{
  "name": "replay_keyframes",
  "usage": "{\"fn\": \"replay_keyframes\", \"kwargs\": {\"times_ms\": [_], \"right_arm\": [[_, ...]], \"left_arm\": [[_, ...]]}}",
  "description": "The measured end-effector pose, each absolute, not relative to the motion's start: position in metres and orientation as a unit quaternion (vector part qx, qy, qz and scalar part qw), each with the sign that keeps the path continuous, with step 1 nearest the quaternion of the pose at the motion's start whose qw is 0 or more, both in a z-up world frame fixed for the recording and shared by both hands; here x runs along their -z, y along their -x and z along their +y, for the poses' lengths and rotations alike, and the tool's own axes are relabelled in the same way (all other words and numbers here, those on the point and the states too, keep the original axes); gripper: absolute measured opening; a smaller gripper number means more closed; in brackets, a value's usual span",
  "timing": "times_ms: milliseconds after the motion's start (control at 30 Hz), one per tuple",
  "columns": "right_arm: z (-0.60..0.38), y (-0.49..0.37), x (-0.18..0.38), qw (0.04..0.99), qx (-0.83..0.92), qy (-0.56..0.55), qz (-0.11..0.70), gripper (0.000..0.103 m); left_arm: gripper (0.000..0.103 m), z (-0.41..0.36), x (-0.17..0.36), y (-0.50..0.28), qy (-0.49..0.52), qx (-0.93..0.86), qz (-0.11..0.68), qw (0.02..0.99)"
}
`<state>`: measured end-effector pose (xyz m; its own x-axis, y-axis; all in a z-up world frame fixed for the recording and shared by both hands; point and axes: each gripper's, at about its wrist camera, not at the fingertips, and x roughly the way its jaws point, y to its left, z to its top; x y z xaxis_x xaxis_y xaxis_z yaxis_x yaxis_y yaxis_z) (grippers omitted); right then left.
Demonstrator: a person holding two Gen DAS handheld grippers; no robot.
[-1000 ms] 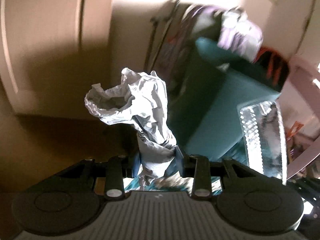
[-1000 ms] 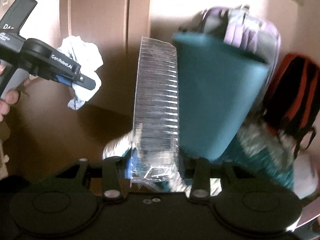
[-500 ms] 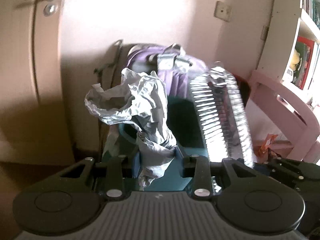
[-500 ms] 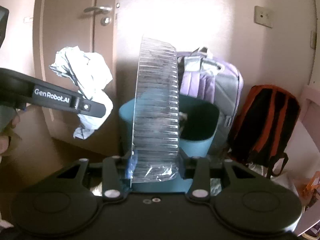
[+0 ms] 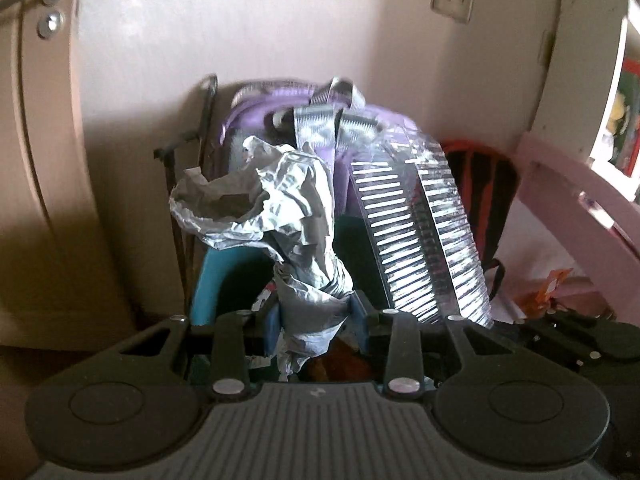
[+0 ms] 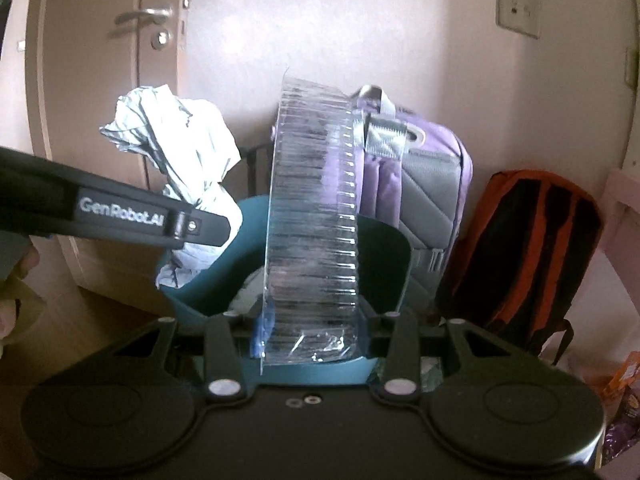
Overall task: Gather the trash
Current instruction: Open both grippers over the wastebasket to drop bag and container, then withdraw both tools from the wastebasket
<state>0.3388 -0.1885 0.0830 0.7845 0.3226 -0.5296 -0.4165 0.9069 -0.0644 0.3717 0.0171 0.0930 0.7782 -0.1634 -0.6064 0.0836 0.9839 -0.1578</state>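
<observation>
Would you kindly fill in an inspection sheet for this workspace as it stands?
Surface: brown floor, mostly hidden.
Job's things: crumpled paper and clear ribbed plastic container, both held over the teal bin.
Clutter: purple backpack, orange-black backpack, orange wrapper.
Grippers: left gripper clamps the paper; right gripper clamps the container.
Cables: nothing seen.
Surroundings: door, wall socket, pink furniture.

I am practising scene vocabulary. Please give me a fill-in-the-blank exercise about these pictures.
1. The left gripper holds crumpled ____.
2. The right gripper holds a clear, ribbed plastic ____.
3. The bin below both is ____ in colour.
4. Behind it stands a ____ backpack.

Missing words: paper; container; teal; purple
</observation>
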Motion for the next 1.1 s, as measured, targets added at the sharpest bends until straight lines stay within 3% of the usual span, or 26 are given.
{"fn": "replay_keyframes", "kwargs": {"times_ms": [133,333,500,733,1100], "right_arm": [[-0.185,-0.357,-0.069,0.933,-0.198,0.102,0.282,0.036],[-0.184,-0.373,-0.059,0.930,-0.193,0.109,0.292,0.039],[-0.183,-0.379,-0.053,0.927,-0.190,0.109,0.303,0.048],[-0.186,-0.377,-0.051,0.929,-0.182,0.112,0.301,0.052],[-0.197,-0.362,-0.067,0.934,-0.189,0.081,0.293,0.059]], "left_arm": [[0.035,0.014,-0.074,-0.395,0.054,0.068,0.357,0.930],[0.036,0.013,-0.044,-0.419,0.047,0.062,0.395,0.915],[0.038,0.012,-0.029,-0.427,0.039,0.056,0.415,0.907],[0.064,0.008,-0.033,-0.419,0.033,0.038,0.401,0.915],[0.071,0.021,-0.047,-0.392,0.056,0.043,0.375,0.924]]}}
